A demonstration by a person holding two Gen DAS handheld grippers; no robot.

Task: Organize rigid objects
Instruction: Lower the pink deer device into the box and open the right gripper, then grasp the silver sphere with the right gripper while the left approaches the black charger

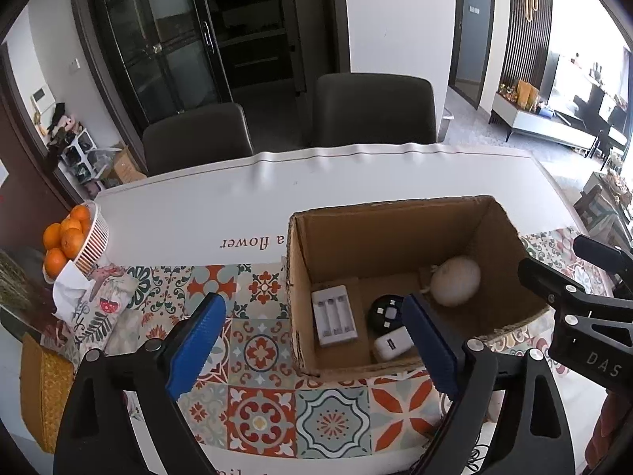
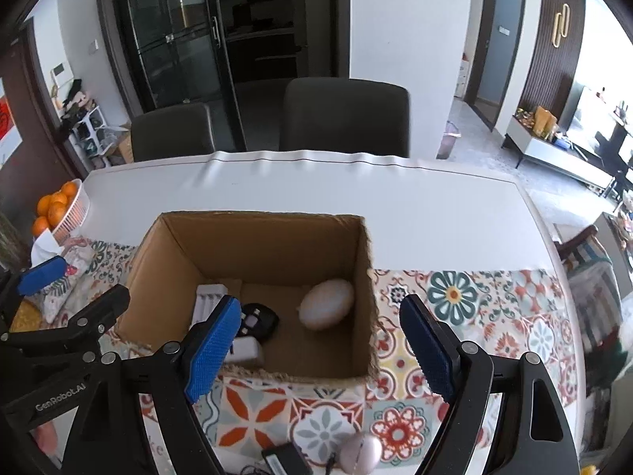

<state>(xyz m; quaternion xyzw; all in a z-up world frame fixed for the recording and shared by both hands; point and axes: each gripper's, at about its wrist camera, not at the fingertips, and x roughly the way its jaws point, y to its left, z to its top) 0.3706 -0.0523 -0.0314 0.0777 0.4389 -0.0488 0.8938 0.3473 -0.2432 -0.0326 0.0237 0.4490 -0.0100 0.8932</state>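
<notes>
Patterned tile-print cloth is covering the near part of a white dining table, with two dark chairs standing beyond its far edge. An open cardboard box is sitting on the cloth as the collecting place, which is likely why both grippers are hanging over its near rim and pointing down into it.

The left gripper is standing with its blue fingers wide apart and nothing between them; the box's near left corner is lying in the gap. The right gripper is also spread and empty, its fingers straddling the box's near right corner.

Inside the box, past the fingertips, a white battery charger, a black round adapter, a white plug and a white oval object are already lying on the bottom.

Below the right fingers, near the table's edge, a pale oval object and a black flat device are waiting outside the box, probably next to go in. To the far left of the left fingers, a basket of oranges and a tissue pouch are sitting clear of the work. The box's near wall is what any lowering fingers would have to clear.
</notes>
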